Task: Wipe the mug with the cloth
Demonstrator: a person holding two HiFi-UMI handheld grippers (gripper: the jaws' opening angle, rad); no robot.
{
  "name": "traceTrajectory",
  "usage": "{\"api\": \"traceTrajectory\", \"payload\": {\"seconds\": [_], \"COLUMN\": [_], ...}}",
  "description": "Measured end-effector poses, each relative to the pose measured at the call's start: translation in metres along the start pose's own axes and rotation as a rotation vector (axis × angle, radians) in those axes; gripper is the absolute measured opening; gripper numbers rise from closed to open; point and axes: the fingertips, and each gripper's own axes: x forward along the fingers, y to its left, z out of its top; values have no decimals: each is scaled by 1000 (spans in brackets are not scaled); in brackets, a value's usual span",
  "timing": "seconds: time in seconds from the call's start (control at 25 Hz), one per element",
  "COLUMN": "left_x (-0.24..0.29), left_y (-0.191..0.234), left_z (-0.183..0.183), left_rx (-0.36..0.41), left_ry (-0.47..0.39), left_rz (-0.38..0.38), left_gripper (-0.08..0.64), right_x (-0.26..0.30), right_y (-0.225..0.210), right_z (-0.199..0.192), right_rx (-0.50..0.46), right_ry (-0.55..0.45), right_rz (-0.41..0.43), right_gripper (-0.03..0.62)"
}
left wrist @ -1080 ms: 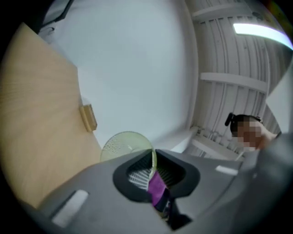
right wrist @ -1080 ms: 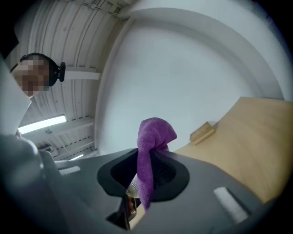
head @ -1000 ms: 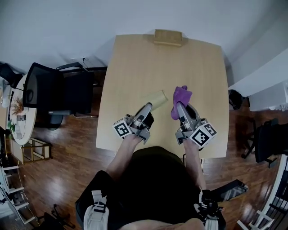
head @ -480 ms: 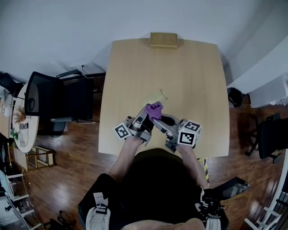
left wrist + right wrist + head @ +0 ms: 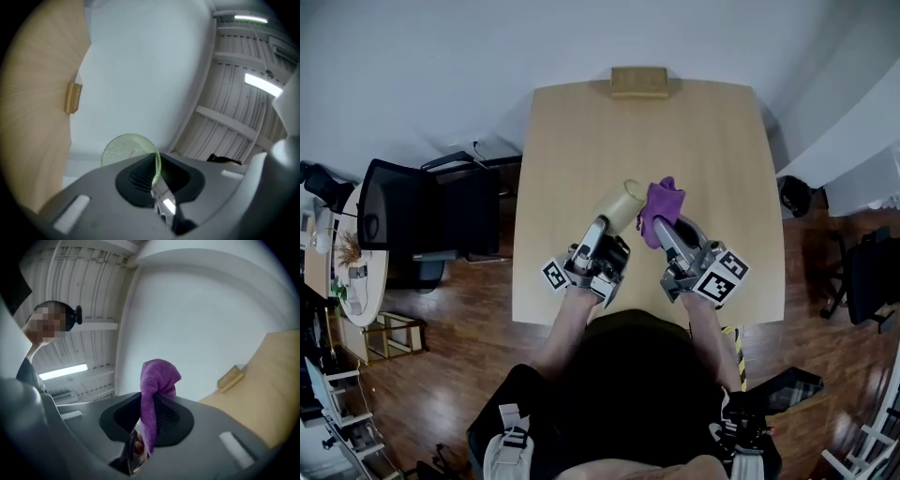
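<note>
Above the near part of the light wooden table (image 5: 712, 159) I hold a pale green mug (image 5: 622, 206), tilted with its mouth away from me. My left gripper (image 5: 605, 228) is shut on it. In the left gripper view the mug's (image 5: 123, 147) thin rim sits pinched between the jaws of the left gripper (image 5: 156, 177). My right gripper (image 5: 667, 228) is shut on a purple cloth (image 5: 661, 206), which bunches up right beside the mug's right side. The right gripper view shows the cloth (image 5: 157, 380) rising out of the right gripper (image 5: 146, 427). Whether cloth and mug touch I cannot tell.
A small wooden block (image 5: 639, 82) lies at the table's far edge. A black office chair (image 5: 422, 211) stands left of the table. White walls close in behind and at the right. A person (image 5: 33, 357) shows at the right gripper view's left edge.
The right gripper swung the cloth left onto the mug half a second ago, then back to the right. The left gripper has lifted and rolled the mug, which now shows more fully.
</note>
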Motion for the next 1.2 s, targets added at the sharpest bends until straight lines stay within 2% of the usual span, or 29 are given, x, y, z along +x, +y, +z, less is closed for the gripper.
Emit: {"api": "traceTrajectory", "payload": {"seconds": [0.12,0.28,0.44,0.52,0.6,0.68,0.8,0.88,0.96,1.04,1.2], "left_x": [4,2,-7,-12,-14,-11,-6,-1,8,10,12], "left_y": [-1,-6,-16,-24,-34,-44,-50,-52,-54,-54,-60], "left_z": [-7,-5,1,6,10,10,3,-8,-21,-27,-32], "left_rx": [-25,1,4,0,13,40,101,150,195,228,308], "left_ry": [-3,34,41,21,12,17,49,80,115,133,196], "left_rz": [-18,-38,-92,-135,-180,-219,-250,-262,-277,-294,-319], "left_gripper": [46,46,46,46,44,44,44,44,44,45,49], "right_x": [15,17,8,-2,-10,-15,-17,-10,1,9,13], "right_y": [24,41,39,24,5,-8,-17,-9,9,23,27], "right_z": [-29,-76,-96,-94,-75,-39,4,10,2,-9,-34], "right_rx": [-100,-200,-197,-161,-45,193,644,817,901,940,897], "right_ry": [110,318,435,440,350,147,-184,-268,-259,-232,-110], "right_rz": [69,148,188,138,69,62,164,226,281,309,271], "right_gripper": [60,60,60,61,60,60,60,60,60,60,60]}}
